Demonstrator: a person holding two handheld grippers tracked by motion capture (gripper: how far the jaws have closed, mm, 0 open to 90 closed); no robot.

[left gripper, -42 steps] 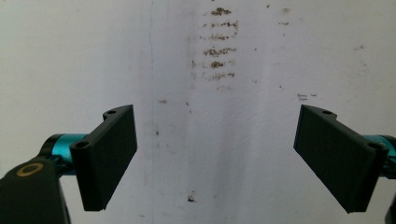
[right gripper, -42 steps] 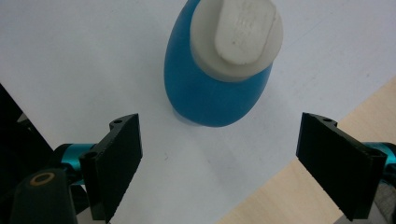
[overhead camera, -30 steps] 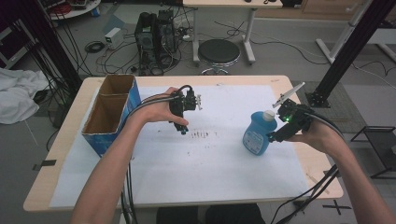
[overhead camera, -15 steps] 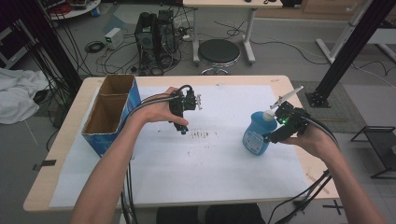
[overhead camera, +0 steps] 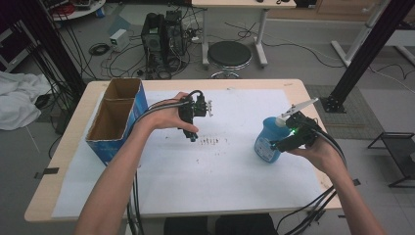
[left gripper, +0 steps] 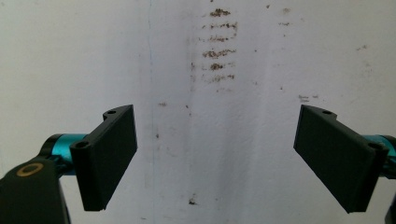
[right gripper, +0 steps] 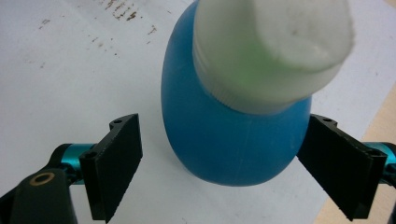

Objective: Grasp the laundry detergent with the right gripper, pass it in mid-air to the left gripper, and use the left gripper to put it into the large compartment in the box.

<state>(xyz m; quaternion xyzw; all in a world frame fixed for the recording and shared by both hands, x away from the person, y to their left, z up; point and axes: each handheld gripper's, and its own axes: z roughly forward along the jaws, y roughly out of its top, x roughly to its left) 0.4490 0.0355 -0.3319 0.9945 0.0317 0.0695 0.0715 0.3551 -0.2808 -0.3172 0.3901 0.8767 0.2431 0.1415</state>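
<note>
A blue bottle (overhead camera: 265, 142) with a white cap (overhead camera: 280, 122) stands upright on the white paper at the table's right. My right gripper (overhead camera: 278, 143) is open around it: in the right gripper view the bottle (right gripper: 229, 135) sits between the two black jaws, with a gap at the left jaw while the right jaw is close to its side. My left gripper (overhead camera: 192, 135) hovers over the middle of the table, pointing down, open, with nothing between its fingers (left gripper: 109, 156). Below it lie brown smudges (left gripper: 217, 51) on the paper.
A tall blue cardboard box (overhead camera: 117, 117) with two open compartments stands at the table's left. White paper (overhead camera: 205, 186) covers most of the wooden table (overhead camera: 44, 196). Cables trail from both grippers off the front edge. Behind the table stand a stool (overhead camera: 230, 54) and computer gear.
My right gripper has moved left toward the blue bottle, and its jaws now stand on either side of it. The left gripper has stayed in place.
</note>
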